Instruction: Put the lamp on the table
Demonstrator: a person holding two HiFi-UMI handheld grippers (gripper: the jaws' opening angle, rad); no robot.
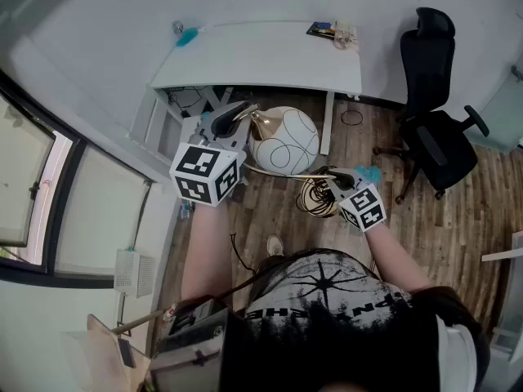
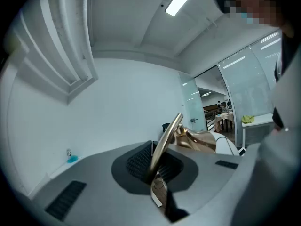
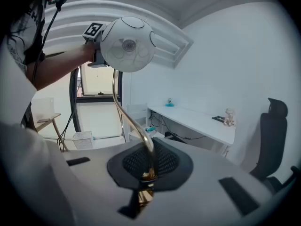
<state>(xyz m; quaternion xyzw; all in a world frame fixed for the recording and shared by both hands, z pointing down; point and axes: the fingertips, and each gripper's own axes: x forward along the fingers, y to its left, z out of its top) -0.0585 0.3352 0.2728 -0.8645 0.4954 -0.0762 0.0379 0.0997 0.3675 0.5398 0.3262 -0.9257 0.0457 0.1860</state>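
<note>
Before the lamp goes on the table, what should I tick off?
1. left gripper shut on the lamp stem: ok.
2. right gripper shut on the stem's lower end: ok.
3. Middle of the table bare: ok.
4. clutter at the table's right end clear of that spot: ok.
5. globe over the table: not ok, short of its near edge.
6. Hanging coil free of snags: cannot tell.

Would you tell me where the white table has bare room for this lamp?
The table is bare across its middle, between the teal object at its far left corner and the small clutter at its far right corner; the lamp should fit there. Only those corners are crowded.
</note>
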